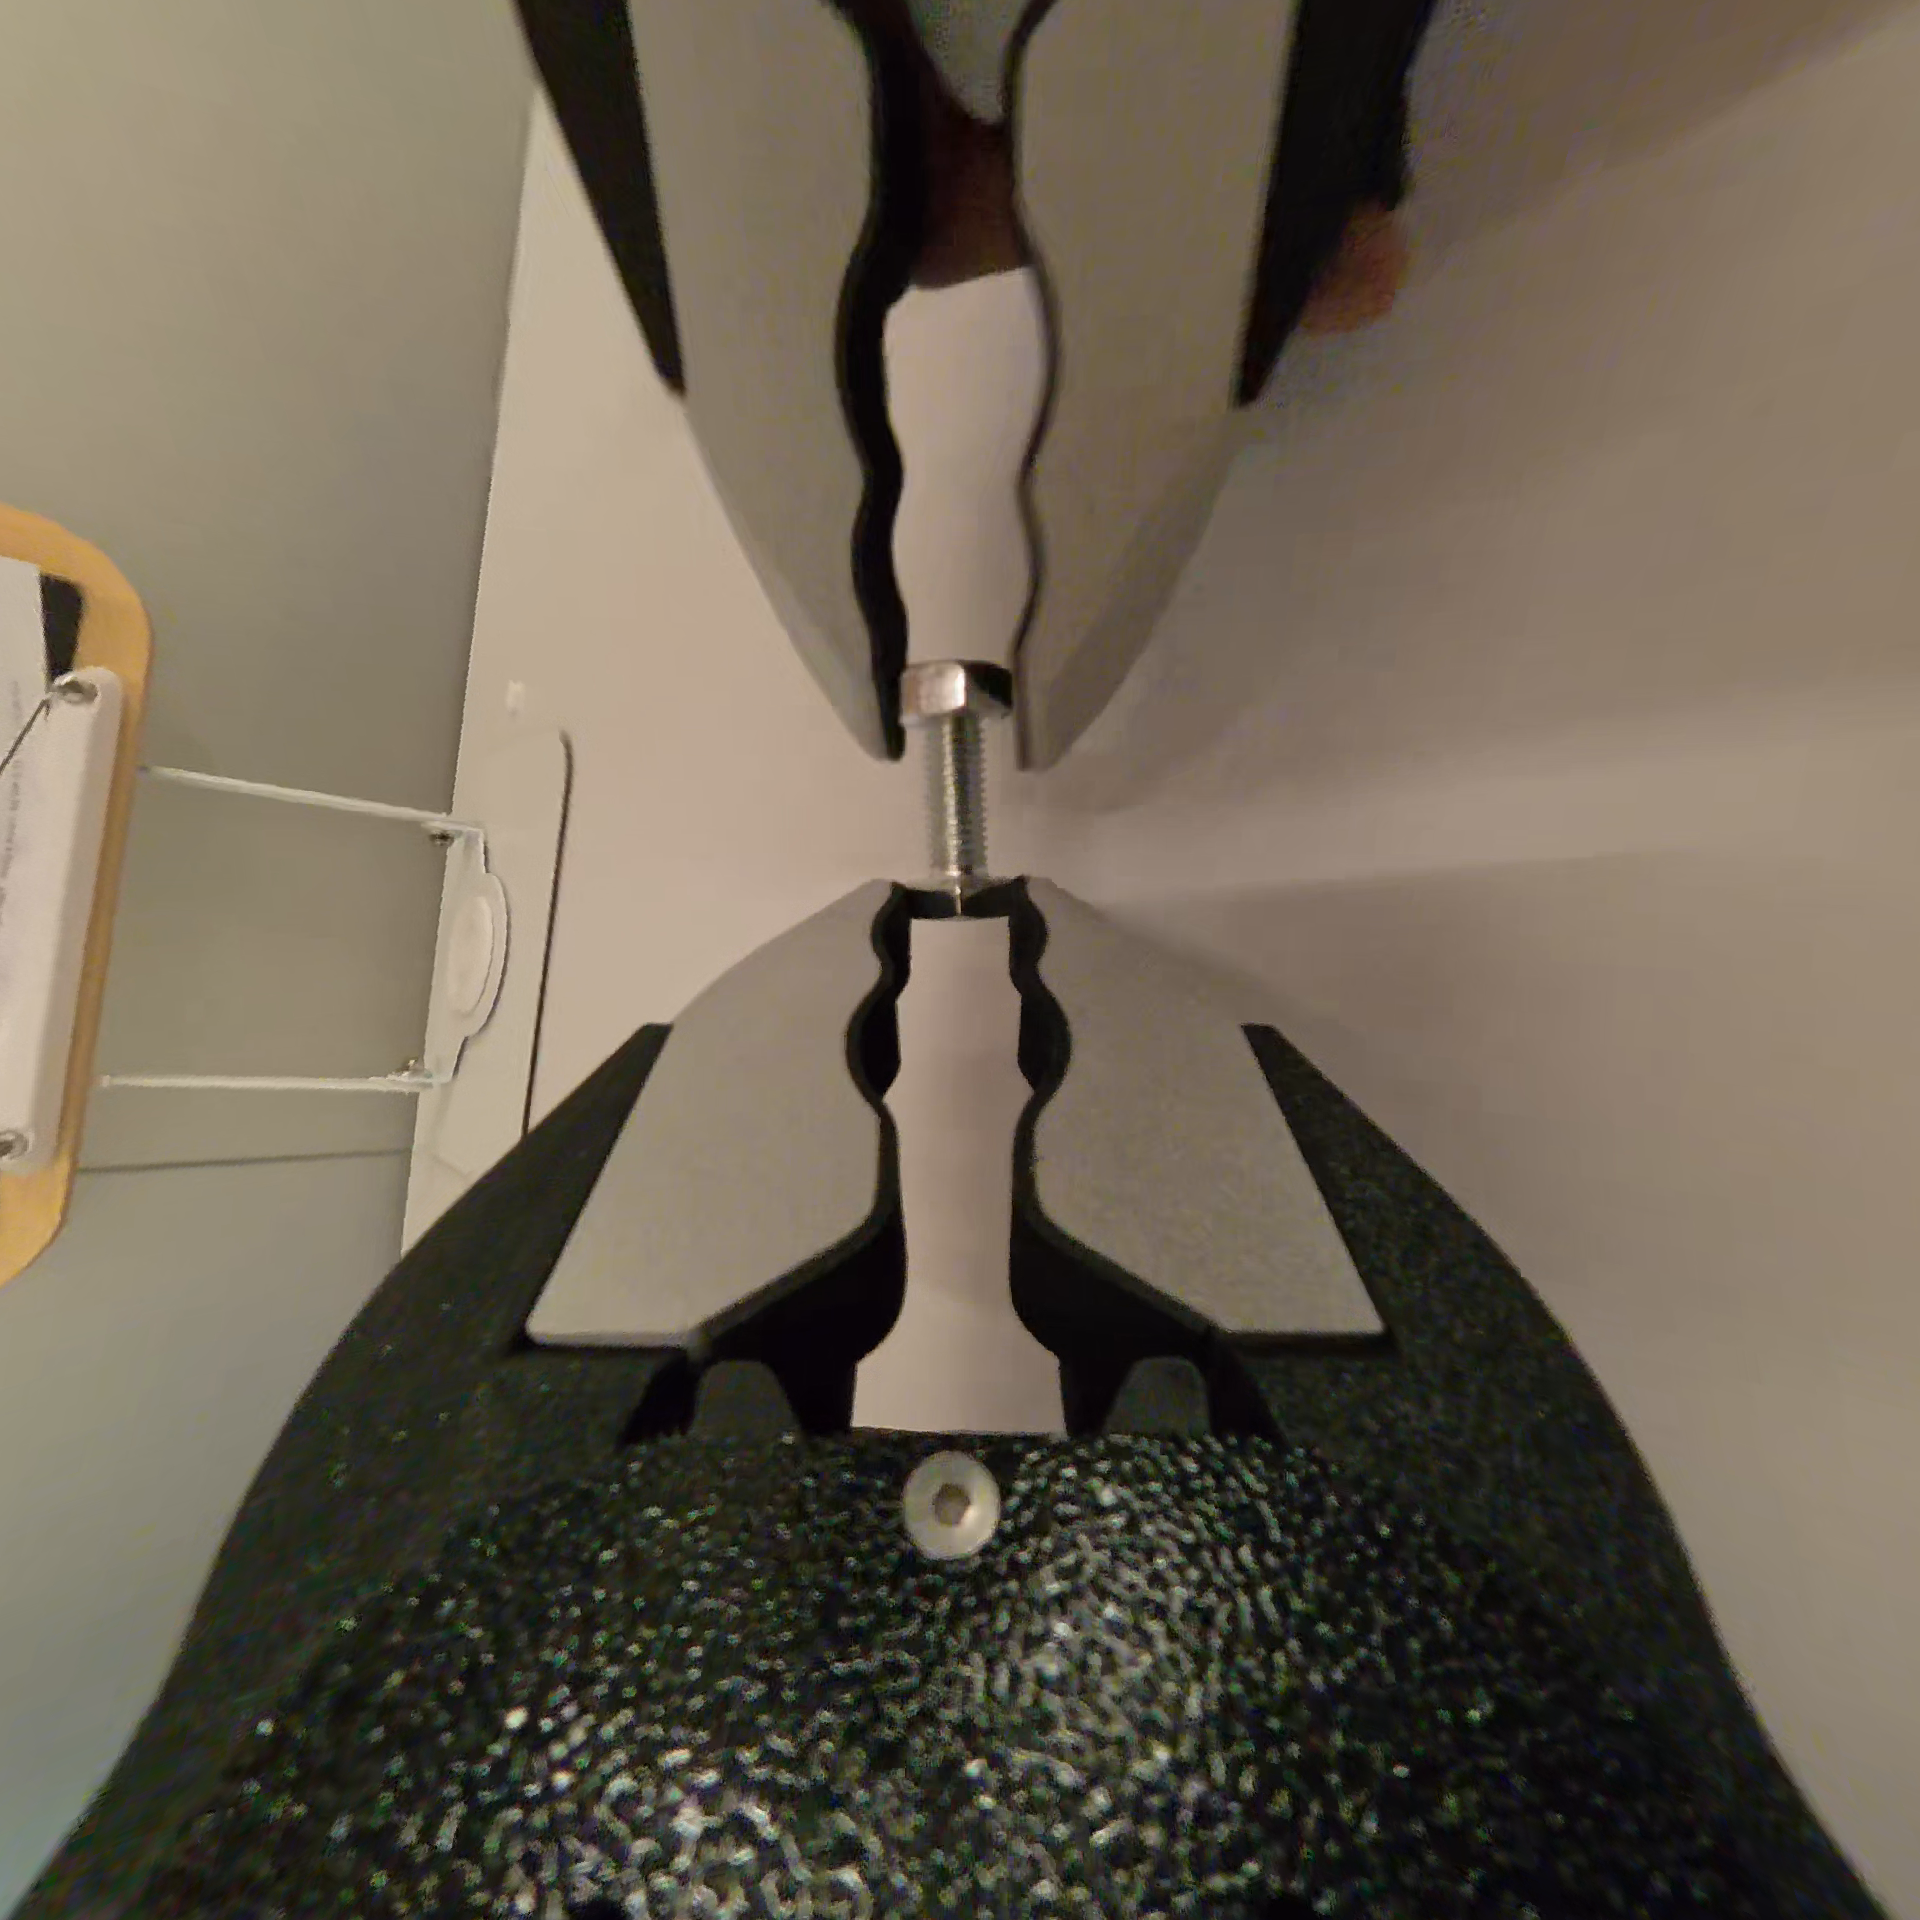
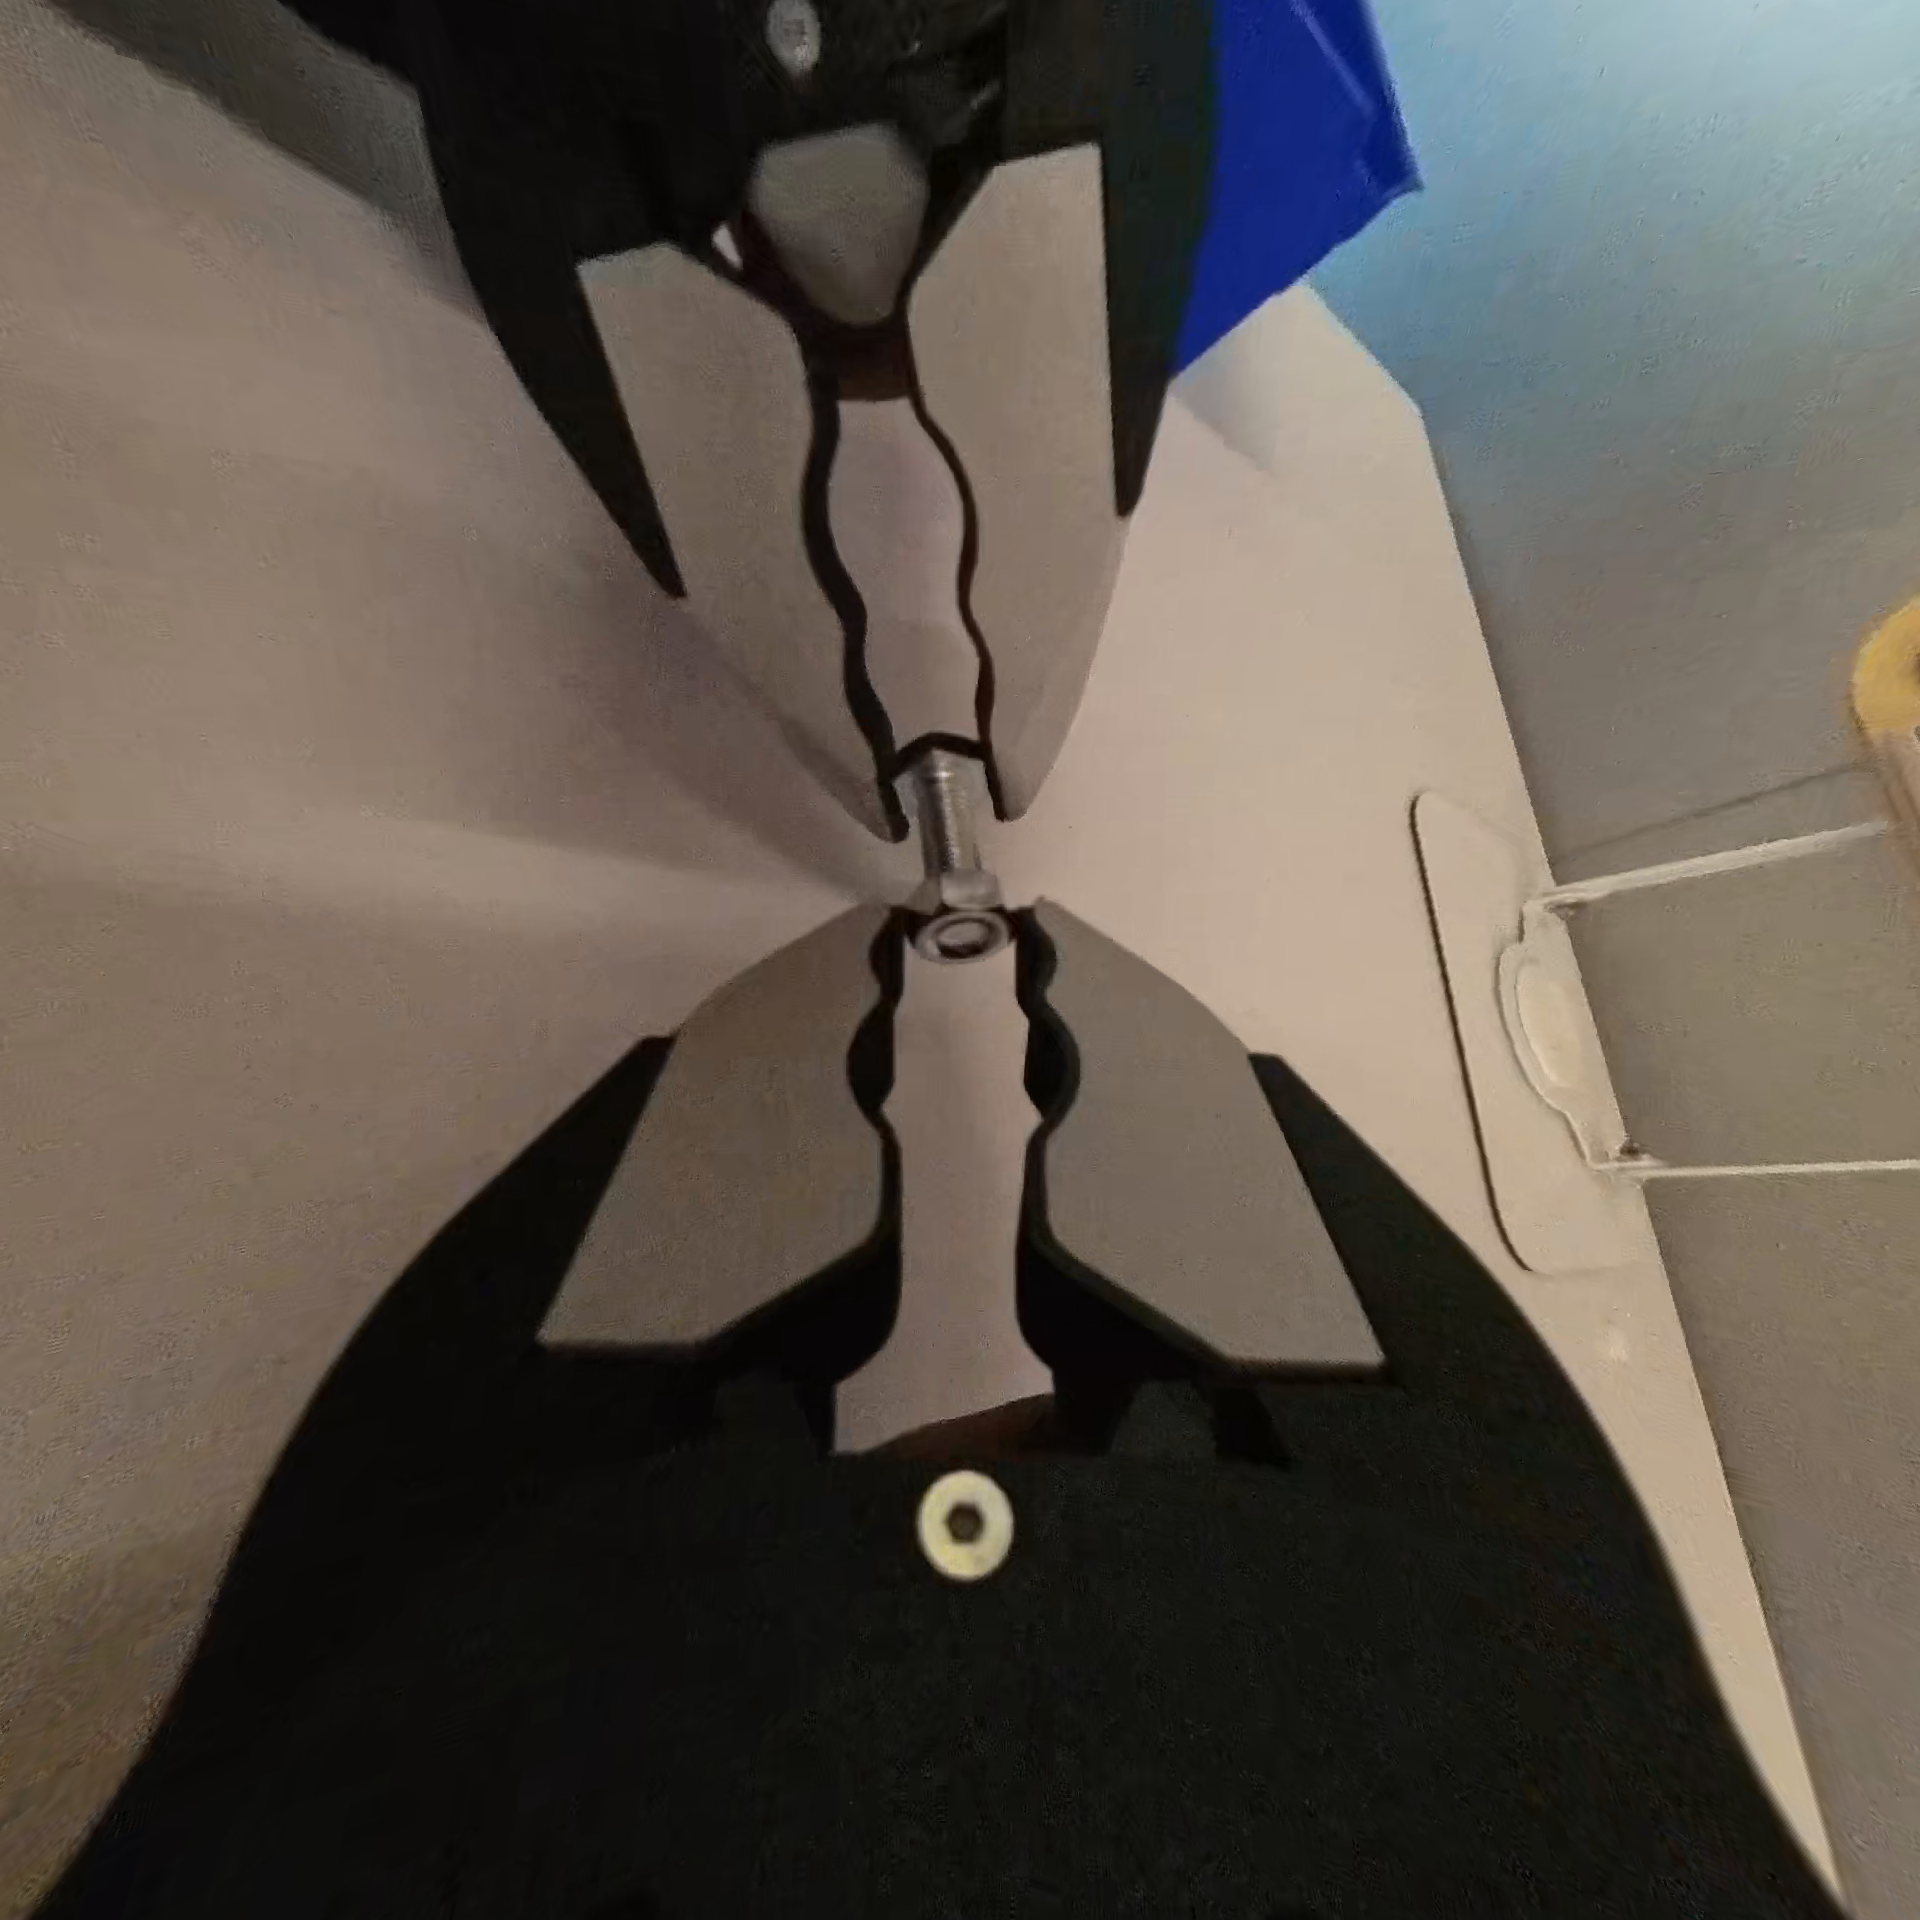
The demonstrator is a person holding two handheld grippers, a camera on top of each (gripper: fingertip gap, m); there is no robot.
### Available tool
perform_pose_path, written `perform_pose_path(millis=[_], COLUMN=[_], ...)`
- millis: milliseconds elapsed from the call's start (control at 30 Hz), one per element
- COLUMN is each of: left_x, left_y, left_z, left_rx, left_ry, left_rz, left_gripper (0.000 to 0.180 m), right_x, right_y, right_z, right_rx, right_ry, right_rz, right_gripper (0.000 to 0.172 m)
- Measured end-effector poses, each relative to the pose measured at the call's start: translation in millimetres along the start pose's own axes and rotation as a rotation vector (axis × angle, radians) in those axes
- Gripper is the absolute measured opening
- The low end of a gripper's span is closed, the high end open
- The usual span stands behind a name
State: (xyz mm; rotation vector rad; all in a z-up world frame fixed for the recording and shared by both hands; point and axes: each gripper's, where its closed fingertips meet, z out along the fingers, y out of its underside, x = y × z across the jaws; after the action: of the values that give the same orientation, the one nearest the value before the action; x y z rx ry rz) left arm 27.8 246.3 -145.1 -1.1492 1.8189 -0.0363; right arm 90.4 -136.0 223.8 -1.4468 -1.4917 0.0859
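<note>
A shiny silver bolt [image 1: 956,800] hangs in the air between two claws that point at each other, tip to tip. It has a six-sided head at one end and a silver nut [image 1: 954,691] on the other end. The left claw [image 1: 956,904] is nearly closed, and its two tips pinch the head of the bolt. In the left wrist view only the flat back of the head shows, right at the tips. The right claw [image 2: 956,930] is nearly closed too, and its two tips squeeze the nut from both sides. In the right wrist view the nut faces the camera, so it looks like a small ring with a dark hole in the middle. The screw part of the bolt runs straight from one claw to the other, and the middle of it is bare. Both claws have grey fingers with wavy black inner edges and rough black bodies. Behind them is a plain white surface [image 1: 675,623] with grey [image 1: 260,312] next to it. Off to the side a clear plastic holder [image 1: 457,935] sticks out from a light wooden board [image 1: 99,831]. In the right wrist view, something bright blue [image 2: 1288,156] shows near the top, behind the left claw.
</note>
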Motion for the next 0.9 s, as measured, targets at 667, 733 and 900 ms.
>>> perform_pose_path(millis=[667,733,900], left_x=[-4,-2,-2], left_y=[2,6,6], left_z=[-1,1,2], left_rx=[-0.007,-0.034,-0.050], left_ry=[-0.024,-0.023,-0.040], left_rz=[-0.008,0.023,0.062], left_gripper=[0.017,0.018,0.018], right_x=[2,-2,-8], right_y=[-6,-1,-10], right_z=[-8,-4,-12], right_rx=[0.075,0.026,0.121], right_ry=[-0.015,-0.085,-0.504], right_rz=[0.079,0.261,1.167], right_gripper=[0.018,0.018,0.017])
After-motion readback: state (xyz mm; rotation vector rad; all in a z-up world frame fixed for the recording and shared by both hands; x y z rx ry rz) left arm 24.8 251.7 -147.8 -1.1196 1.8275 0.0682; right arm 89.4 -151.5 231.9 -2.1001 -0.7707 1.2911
